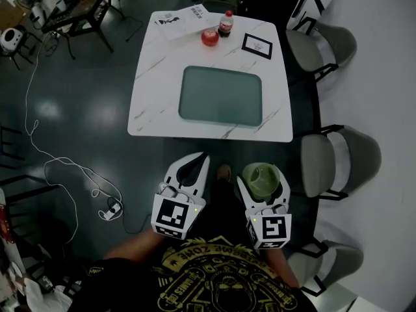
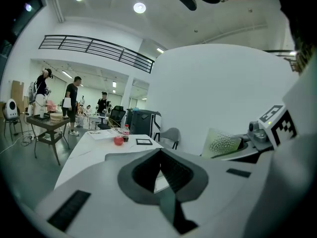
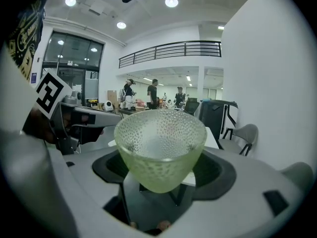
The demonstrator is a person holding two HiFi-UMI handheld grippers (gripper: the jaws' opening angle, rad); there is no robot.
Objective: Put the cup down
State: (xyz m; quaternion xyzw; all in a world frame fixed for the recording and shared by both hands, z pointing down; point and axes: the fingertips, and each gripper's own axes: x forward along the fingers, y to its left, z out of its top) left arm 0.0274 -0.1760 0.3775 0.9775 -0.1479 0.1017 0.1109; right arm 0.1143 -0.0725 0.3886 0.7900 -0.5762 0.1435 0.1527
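Idling L gripper [image 1: 200, 162]: jaws pressed together, nothing between them; hangs short of the table's near edge, over the floor.
Table [image 1: 156, 103]: white marble top, straight ahead of both grippers.
Tray [image 1: 221, 96]: green, bare, mid-table (likeliest landing spot, my guess).
Far edge: papers [image 1: 182, 21], 1 red round thing [image 1: 209, 37], 1 bottle [image 1: 225, 23], 1 framed card [image 1: 257, 45].
Cup [image 3: 159, 148]: pale green dimpled glass, upright w/ mouth up, not yet on the table; held short of the near edge, toward its right corner.
R gripper [image 1: 263, 184]: jaws spread round the cup's lower wall, clamped on it from both sides.
Key relation: tray lies ahead of the cup & slightly left. R side carries, so the move looks like reach fwd, keep cup's axis vertical, lower till base meets surface, then let go.
Chairs [image 1: 331, 164]: right of the table, just beside the R gripper.
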